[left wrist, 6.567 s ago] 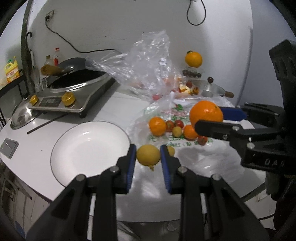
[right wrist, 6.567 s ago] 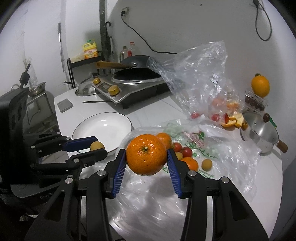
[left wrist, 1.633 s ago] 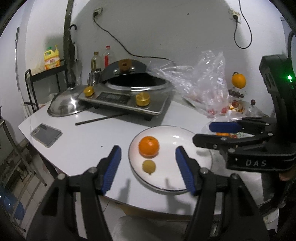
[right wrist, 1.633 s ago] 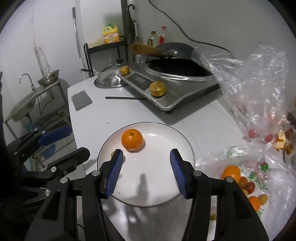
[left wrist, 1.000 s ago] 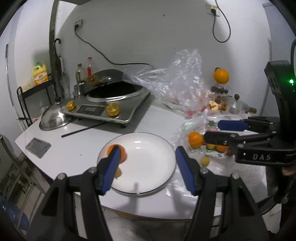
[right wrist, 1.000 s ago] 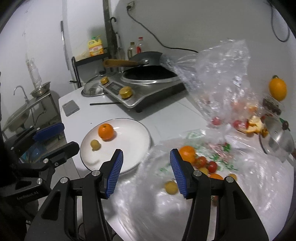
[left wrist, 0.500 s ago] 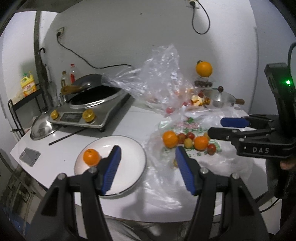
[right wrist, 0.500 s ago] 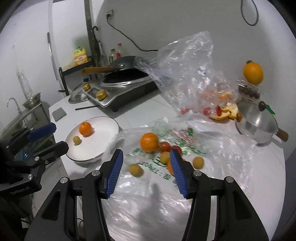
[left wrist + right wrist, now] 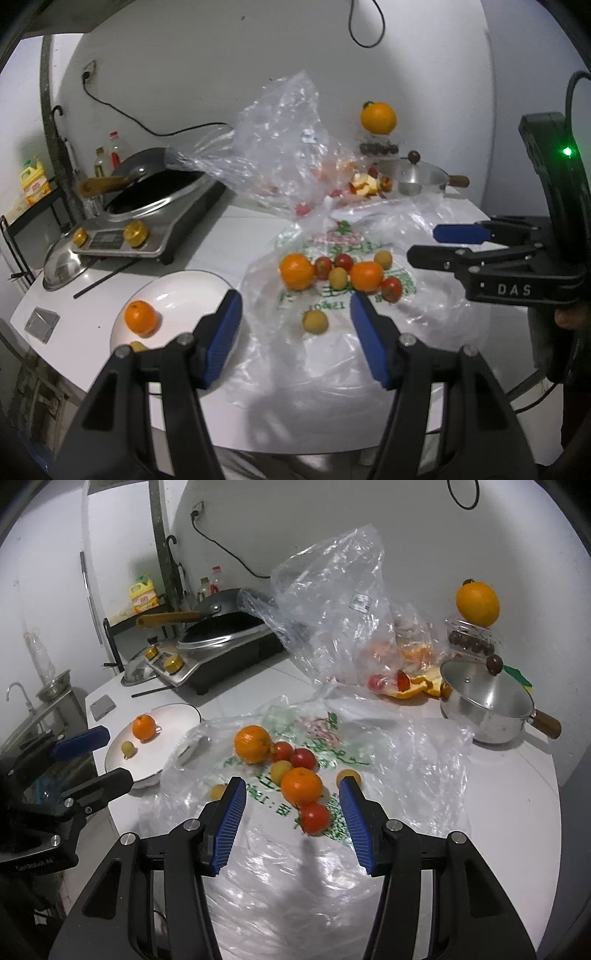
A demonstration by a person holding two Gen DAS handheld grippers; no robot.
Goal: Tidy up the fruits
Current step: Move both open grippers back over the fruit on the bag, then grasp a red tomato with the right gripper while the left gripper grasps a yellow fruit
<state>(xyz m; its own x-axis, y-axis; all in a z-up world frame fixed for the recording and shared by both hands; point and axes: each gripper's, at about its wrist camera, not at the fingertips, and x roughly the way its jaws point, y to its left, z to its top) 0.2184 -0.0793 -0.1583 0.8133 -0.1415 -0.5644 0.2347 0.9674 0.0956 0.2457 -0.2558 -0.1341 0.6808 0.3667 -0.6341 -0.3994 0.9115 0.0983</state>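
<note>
A white tabletop (image 9: 517, 775) stands against a white wall (image 9: 406, 517) in a small kitchen. A big clear bag (image 9: 295, 867) lies flat on the tabletop, and it is the landmark here.

On the bag sit the fruits: two oranges (image 9: 253, 744) (image 9: 301, 786), red tomatoes (image 9: 314, 818) and small yellow fruits (image 9: 281, 770). One small yellow fruit (image 9: 314, 321) lies alone near the front of the bag.

Just left of the bag is a white plate (image 9: 173, 720). An orange (image 9: 144, 727) and a small yellow fruit (image 9: 128, 747) lie on the plate.

Behind the bag stands another crumpled clear bag (image 9: 332, 602) with peel and red bits in it. To the right behind the bag is a silver pot (image 9: 484, 709) with a lid. One more orange (image 9: 477, 604) sits high up behind the pot.

Left and behind the bag is a cooker (image 9: 221, 646) with a black pan (image 9: 221, 607) on it. A phone (image 9: 102, 705) lies on the tabletop past the plate. A sink (image 9: 22, 716) is far off to the left.

The left hand-held gripper (image 9: 296, 332) hangs over the front of the bag with its jaws apart and nothing in them. The right hand-held gripper (image 9: 290, 825) hangs over the fruits, jaws apart too, holding nothing.
</note>
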